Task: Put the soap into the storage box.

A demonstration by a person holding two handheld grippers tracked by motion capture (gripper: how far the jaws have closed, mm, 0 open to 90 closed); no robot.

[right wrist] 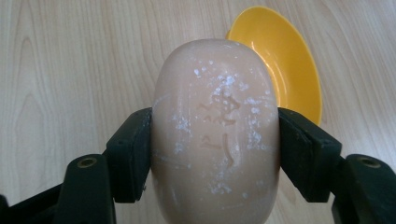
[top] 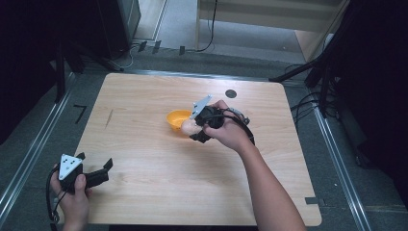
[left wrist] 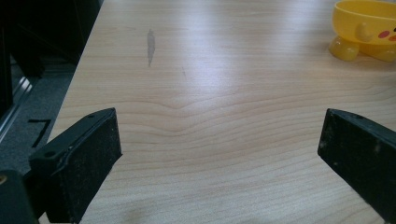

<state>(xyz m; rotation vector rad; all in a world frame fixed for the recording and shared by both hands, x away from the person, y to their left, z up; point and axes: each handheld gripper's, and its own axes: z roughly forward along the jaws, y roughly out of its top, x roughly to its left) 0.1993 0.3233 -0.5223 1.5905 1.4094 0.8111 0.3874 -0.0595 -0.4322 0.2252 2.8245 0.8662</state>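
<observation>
A pale pink oval bar of soap [right wrist: 215,130] with embossed marks is clamped between the two black jaws of my right gripper [right wrist: 215,149], held above the table. In the high view the soap [top: 189,126] and right gripper [top: 196,129] hang at the near right edge of a yellow bowl [top: 177,119]. That yellow bowl [right wrist: 280,60] lies just beyond the soap in the right gripper view. My left gripper [top: 94,161] rests low at the table's near left corner, jaws wide apart with nothing between them [left wrist: 219,149]. The yellow bowl [left wrist: 366,28] has small feet and a face print.
The wooden table [top: 144,159] carries a dark round mark [top: 231,93] near its far edge and a grey smear [left wrist: 151,44] at the left. Black stands and cables surround the table on the floor.
</observation>
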